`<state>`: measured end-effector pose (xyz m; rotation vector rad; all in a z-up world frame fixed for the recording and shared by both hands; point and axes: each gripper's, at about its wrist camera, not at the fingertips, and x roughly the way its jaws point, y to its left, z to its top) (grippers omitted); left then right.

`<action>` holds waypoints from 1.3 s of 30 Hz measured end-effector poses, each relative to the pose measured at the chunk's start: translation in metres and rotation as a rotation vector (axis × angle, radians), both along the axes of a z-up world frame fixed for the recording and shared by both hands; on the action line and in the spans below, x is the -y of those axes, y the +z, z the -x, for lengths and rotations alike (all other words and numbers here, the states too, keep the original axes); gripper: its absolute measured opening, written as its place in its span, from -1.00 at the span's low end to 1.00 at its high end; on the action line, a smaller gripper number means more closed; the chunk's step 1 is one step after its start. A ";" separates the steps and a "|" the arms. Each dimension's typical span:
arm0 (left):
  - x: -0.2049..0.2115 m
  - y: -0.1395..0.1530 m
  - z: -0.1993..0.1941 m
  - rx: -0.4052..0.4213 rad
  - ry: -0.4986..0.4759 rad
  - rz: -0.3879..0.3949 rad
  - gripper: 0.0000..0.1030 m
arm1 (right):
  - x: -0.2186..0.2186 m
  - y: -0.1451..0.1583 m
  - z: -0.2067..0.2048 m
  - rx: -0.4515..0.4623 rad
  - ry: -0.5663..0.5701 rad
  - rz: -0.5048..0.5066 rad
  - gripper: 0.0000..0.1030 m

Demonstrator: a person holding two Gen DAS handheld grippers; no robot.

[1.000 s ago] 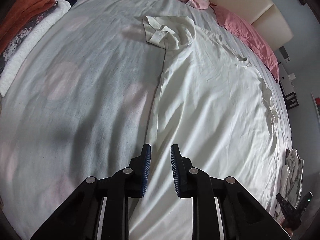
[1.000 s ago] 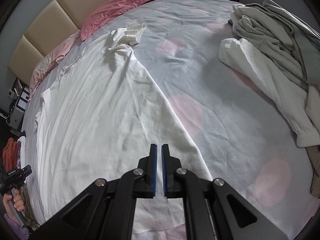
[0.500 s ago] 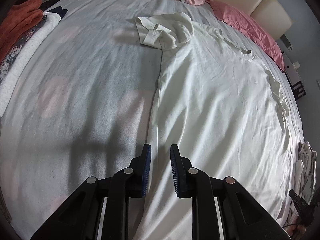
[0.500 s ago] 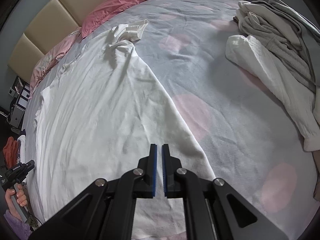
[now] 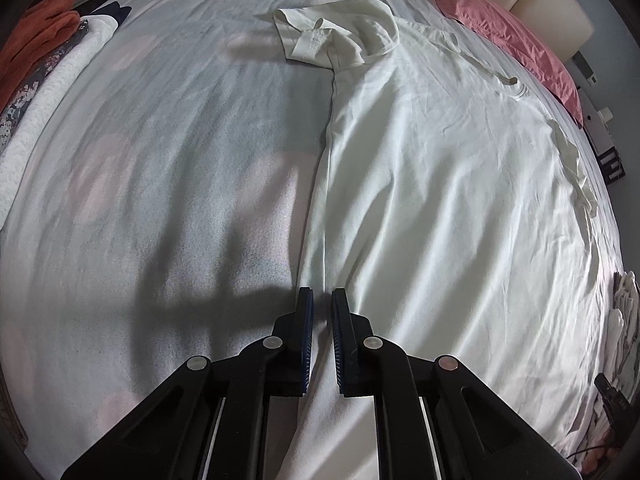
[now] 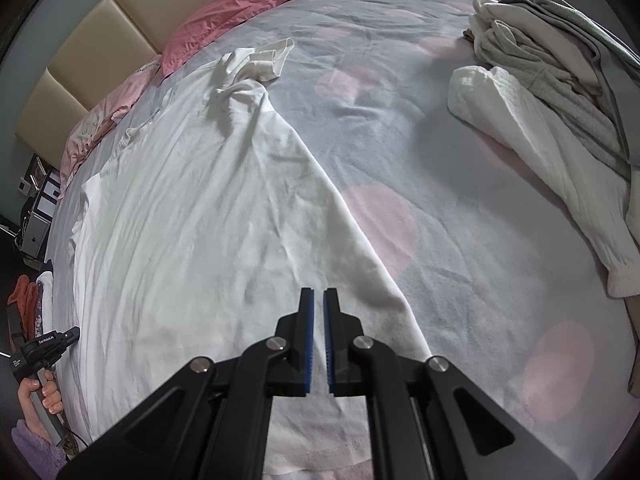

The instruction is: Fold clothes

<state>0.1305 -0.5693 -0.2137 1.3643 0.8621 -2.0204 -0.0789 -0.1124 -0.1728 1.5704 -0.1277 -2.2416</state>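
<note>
A white T-shirt [image 5: 440, 200] lies spread flat on the grey bed sheet [image 5: 160, 200], collar toward the pillows. Its left sleeve [image 5: 332, 36] is bunched up, and so is the right sleeve [image 6: 256, 64]. My left gripper [image 5: 322, 300] hovers low over the shirt's left side edge. Its jaws are drawn almost together, and I see no cloth pinched between them. My right gripper [image 6: 319, 300] is shut over the same shirt [image 6: 200, 220] near its right side edge and hem, holding nothing.
Folded clothes [image 5: 48, 60] are stacked at the far left. A loose pile of grey and white garments [image 6: 560, 80] lies on the right. Pink pillows [image 6: 248, 4] and a beige headboard [image 6: 100, 48] stand beyond. A hand [image 6: 40, 392] holds the other gripper's handle.
The left gripper's jaws have narrowed to about half their earlier gap, and it has moved lower along the shirt's edge. The right gripper has stayed shut and drifted slightly.
</note>
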 end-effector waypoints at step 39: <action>-0.015 0.026 -0.037 0.002 0.004 -0.018 -0.37 | -0.007 -0.008 0.003 0.028 -0.024 0.006 -0.88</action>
